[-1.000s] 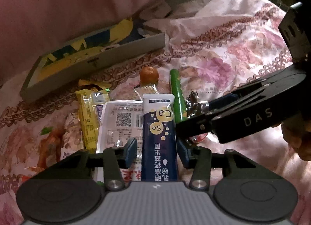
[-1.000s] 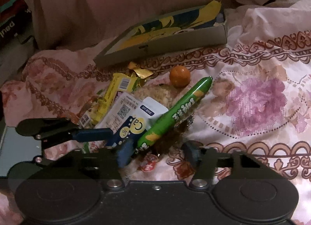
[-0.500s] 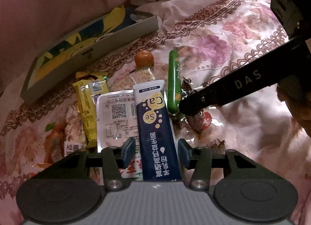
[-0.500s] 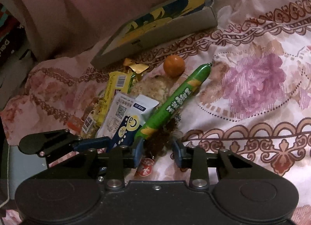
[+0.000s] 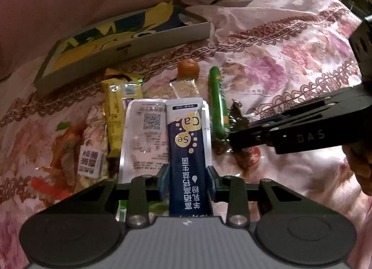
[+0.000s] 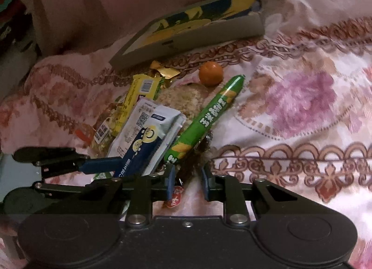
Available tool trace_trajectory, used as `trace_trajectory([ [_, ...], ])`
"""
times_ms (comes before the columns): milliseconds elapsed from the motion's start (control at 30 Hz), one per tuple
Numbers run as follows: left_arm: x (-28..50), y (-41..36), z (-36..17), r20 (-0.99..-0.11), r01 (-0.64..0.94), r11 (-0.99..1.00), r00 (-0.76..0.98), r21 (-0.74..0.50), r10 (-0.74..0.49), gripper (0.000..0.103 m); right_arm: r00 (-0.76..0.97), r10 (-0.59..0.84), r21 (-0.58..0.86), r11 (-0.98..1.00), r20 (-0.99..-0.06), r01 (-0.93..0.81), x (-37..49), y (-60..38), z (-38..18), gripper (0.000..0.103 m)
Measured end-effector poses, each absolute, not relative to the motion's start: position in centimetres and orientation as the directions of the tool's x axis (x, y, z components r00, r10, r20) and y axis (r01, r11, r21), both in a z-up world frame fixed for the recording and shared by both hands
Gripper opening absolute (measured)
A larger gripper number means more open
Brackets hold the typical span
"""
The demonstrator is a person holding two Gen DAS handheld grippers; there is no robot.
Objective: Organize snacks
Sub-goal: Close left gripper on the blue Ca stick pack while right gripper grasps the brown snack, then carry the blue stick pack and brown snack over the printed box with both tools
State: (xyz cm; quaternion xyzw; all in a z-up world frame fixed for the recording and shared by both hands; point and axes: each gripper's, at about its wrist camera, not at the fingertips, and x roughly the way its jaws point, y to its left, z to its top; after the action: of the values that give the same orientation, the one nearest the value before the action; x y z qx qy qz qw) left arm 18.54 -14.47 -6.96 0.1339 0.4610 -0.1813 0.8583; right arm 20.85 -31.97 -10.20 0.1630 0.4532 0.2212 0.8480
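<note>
Left wrist | left tongs (image 5: 187,181) pinch glossy flat navy sachet (image 5: 187,150)

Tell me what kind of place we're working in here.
Most likely a bedroom: the snacks lie on a soft, wrinkled floral bedspread, with a pink quilt bunched up behind the flat box.

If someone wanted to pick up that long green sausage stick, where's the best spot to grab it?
Probably mid-length on the green sausage stick, squeezing across its narrow width from above. It is long, round and thin, and its near end is crowded by the blue packet and a dark wrapper.
</note>
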Motion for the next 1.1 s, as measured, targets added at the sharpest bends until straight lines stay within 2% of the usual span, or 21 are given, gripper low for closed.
trace_trajectory([
  [200,18.7,-13.5,-6.5,-0.85,0.365,0.931,0.489,-0.002,-0.194,0.033,0.514,0.508,0.468,0.856,-0.691,-0.218,19.7,-32.4,-9.5,0.02],
  [333,18.0,-13.3,-6.2,-0.849,0.342,0.94,0.499,0.007,-0.175,0.033,0.561,0.463,0.415,0.883,-0.686,-0.222,18.5,-32.7,-8.6,0.015],
  [633,16.9,-13.8,-5.6,-0.832,0.324,0.946,0.521,-0.011,-0.188,0.032,0.63,0.421,0.397,0.898,-0.653,-0.189,17.8,-33.9,-7.7,0.014],
  [867,16.9,-14.0,-4.1,-0.795,0.306,0.951,0.569,-0.036,-0.213,0.032,0.713,0.432,0.444,0.876,-0.553,-0.187,17.6,-35.0,-6.4,0.014],
  [1100,19.7,-14.2,-2.0,-0.728,0.263,0.963,0.651,-0.051,-0.216,0.032,0.815,0.44,0.462,0.852,-0.377,-0.247,19.0,-35.0,-4.2,0.015],
])
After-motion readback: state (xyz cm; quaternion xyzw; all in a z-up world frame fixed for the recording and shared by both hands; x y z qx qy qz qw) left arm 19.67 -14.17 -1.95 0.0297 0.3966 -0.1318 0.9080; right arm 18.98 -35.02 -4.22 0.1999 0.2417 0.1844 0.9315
